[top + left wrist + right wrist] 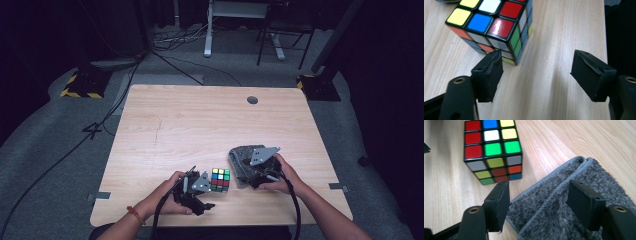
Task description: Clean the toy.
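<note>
Cube (220,179): on table (200,125), btwn grippers.
Cloth (240,160): grey, under R gripper (539,202), jaws spread.
L gripper (536,72): jaws spread, empty.

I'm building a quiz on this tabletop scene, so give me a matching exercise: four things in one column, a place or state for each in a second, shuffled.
Things:
1. puzzle cube
2. grey cloth
3. left gripper
4. round hole

Places or states:
a. near the table's far edge
b. under the right gripper's open jaws
c. between the two grippers
d. open over bare wood, cube beside one jaw

Pairs: 1-c, 2-b, 3-d, 4-a
</note>
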`<state>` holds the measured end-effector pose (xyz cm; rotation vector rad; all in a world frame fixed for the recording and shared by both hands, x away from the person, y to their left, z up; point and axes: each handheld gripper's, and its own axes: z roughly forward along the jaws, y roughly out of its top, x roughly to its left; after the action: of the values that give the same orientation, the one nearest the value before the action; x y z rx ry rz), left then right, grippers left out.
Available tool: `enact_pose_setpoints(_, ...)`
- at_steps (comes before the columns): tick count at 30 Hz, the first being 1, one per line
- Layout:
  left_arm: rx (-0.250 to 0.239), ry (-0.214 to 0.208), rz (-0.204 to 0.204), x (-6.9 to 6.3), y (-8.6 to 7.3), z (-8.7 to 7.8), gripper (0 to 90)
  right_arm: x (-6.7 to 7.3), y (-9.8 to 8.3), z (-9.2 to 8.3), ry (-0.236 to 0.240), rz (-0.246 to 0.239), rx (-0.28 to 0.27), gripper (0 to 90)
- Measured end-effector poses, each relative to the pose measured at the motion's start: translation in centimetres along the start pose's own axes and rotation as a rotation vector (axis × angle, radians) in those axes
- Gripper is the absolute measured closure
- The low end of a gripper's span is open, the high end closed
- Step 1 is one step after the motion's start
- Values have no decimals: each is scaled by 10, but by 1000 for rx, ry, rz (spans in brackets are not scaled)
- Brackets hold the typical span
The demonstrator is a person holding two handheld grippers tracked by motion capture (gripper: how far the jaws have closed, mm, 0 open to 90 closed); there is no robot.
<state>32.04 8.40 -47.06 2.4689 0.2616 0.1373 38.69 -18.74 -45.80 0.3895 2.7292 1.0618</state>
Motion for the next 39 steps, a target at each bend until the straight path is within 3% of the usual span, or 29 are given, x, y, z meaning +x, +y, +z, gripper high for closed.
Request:
enact_pose_setpoints(3,-1,26,-24,6,-2,-1,220,3,-4,-1,3,-8,12,349)
enact_pose_setpoints(6,-32,52,-54,17,-5,-3,190,4,-8,-2,10,5,-11,349)
enact_pose_setpoints(8,-38,64,-54,25,-3,-2,164,5,-8,-1,12,2,-29,348)
enact_pose_setpoints(12,-36,41,-63,40,3,4,159,7,-8,2,15,2,-33,348)
enact_pose_setpoints(20,-41,39,-2,46,18,16,156,12,-6,16,33,-11,-23,341)
enact_pose_setpoints(24,-15,34,19,46,24,25,155,16,-3,21,33,-29,-26,341)
enact_pose_setpoints(29,-12,-1,48,45,27,31,217,18,-1,23,31,-25,-38,341)
enact_pose_setpoints(39,11,-6,70,42,30,35,205,20,2,22,12,-51,-52,338)
